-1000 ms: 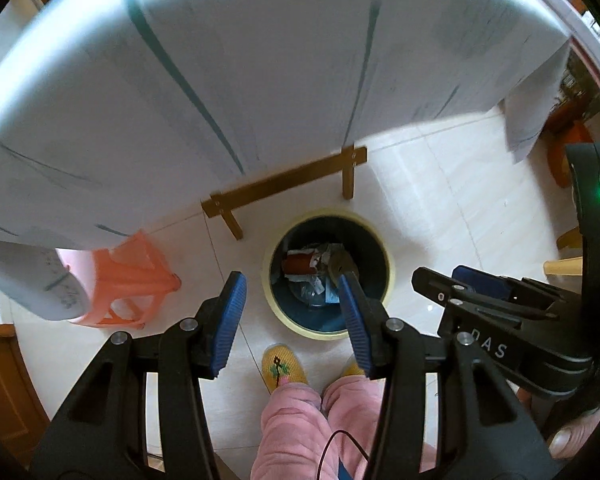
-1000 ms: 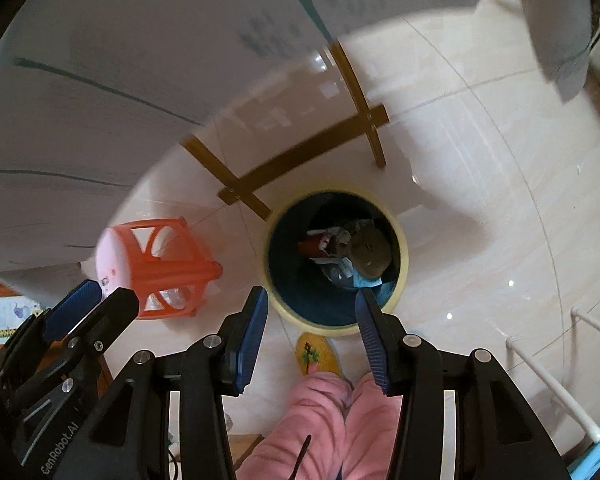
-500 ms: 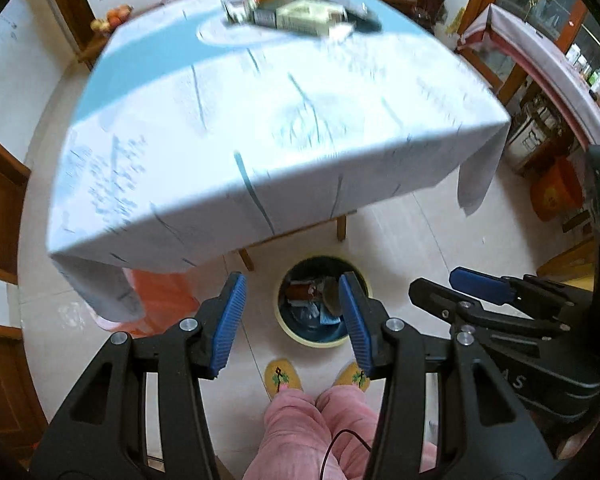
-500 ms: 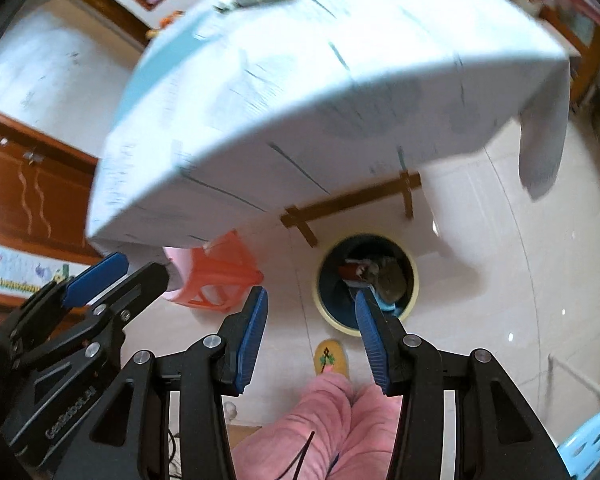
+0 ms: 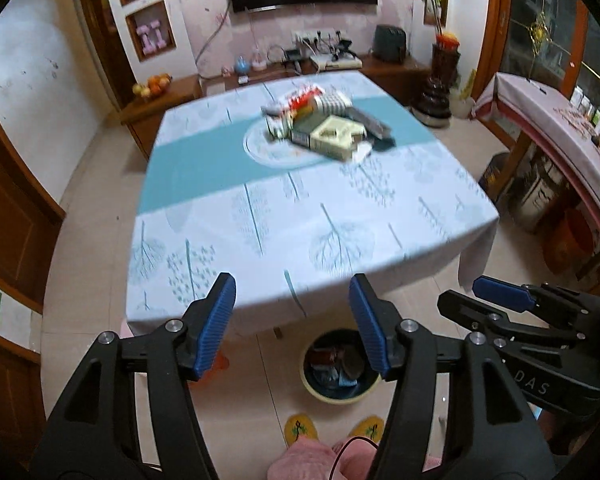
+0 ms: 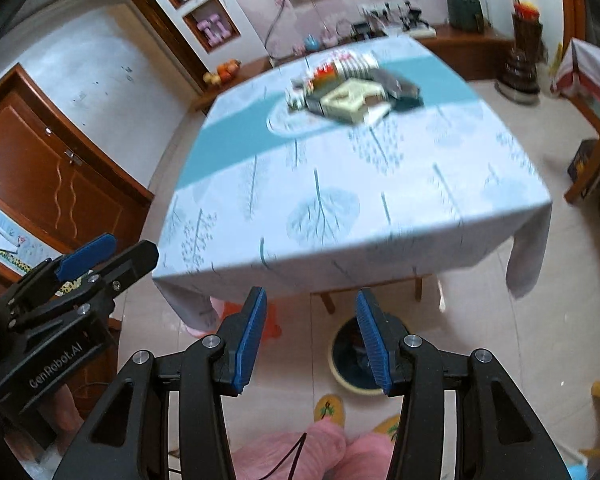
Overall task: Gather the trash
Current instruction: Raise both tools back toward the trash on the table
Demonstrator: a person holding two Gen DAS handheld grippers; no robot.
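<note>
The left gripper (image 5: pixel 292 300) has its blue ribbed jaws spread wide with nothing between them. The right gripper (image 6: pixel 310 312) is spread wide too and holds nothing.

A pile of boxes and wrappers (image 5: pixel 326 126) lies in the middle of the square table with a white and teal tree-print cloth (image 5: pixel 300 208), far from both grippers. The pile looks blurry in both views.

The round yellow-rimmed trash bin (image 5: pixel 340 364) stands on the pale tiled floor (image 6: pixel 480 340) under the near edge of the table. The left view looks right into it and shows scraps already inside. In the right view, the right gripper's own finger covers part of the bin (image 6: pixel 354 364), so you cannot tell what is in it.

Only the right view shows the orange plastic stool (image 6: pixel 272 322) clearly, beside the bin. Only the left view shows both yellow slippers (image 5: pixel 300 428).
</note>
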